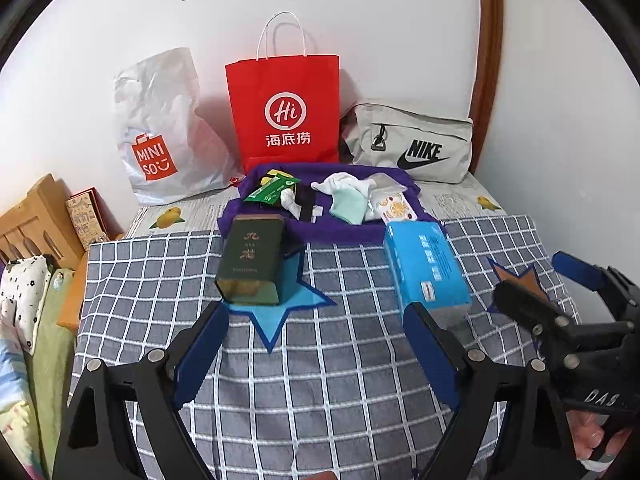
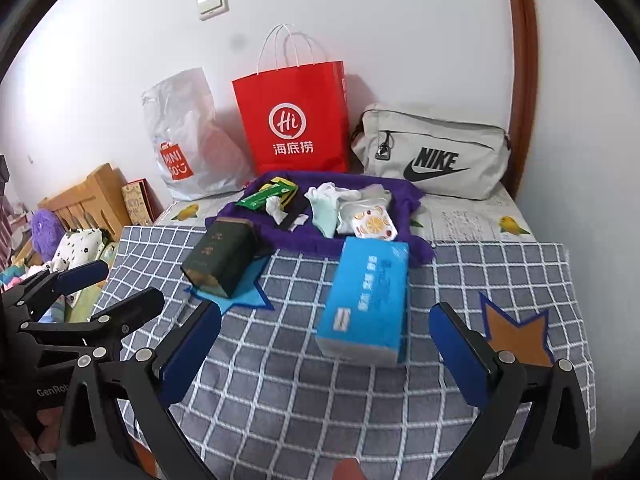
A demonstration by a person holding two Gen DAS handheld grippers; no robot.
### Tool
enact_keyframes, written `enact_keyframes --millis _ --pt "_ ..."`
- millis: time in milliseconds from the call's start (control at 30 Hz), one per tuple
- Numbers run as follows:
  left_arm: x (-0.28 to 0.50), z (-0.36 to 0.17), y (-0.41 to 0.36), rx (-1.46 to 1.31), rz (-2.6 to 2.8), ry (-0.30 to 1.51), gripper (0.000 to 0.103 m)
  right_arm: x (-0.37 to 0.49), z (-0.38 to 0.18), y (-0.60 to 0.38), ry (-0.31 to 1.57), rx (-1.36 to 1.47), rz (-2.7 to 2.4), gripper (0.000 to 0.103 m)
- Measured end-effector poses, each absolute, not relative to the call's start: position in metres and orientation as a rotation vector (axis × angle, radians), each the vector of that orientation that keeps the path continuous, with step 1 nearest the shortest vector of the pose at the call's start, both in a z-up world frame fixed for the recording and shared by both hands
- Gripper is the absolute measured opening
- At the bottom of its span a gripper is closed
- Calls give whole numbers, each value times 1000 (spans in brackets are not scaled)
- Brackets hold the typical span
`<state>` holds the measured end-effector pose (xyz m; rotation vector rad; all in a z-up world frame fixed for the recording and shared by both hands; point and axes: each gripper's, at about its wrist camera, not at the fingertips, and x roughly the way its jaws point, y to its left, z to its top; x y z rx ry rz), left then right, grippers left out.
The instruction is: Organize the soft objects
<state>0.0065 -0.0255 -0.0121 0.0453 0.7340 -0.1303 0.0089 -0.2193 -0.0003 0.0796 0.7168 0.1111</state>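
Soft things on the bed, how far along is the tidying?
Nothing looks done yet. The socks and small packets lie jumbled on the purple cloth, the tissue pack in front. Nothing is in hand: left hand-held gripper and right hand-held gripper are both open. All sorting remains.

MINISO on the white bag (image 1: 160,136), Hi on the red bag (image 1: 285,112), NIKE on the grey pouch (image 1: 416,144).

The left gripper (image 1: 316,320) hangs wide open over the checked cloth (image 1: 320,380) — between the dark green tin (image 1: 252,266) and the blue tissue pack (image 1: 424,268), touching neither.
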Motion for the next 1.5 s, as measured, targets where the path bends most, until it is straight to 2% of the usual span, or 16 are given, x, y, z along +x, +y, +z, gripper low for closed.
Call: enact_keyframes --millis 400,1500 --pt "-25 -13 -11 10 -99 701 89 -26 -1 -232 707 50 60 102" --pt "-33 -9 -6 -14 -96 696 89 -30 -2 -218 718 30 73 102"
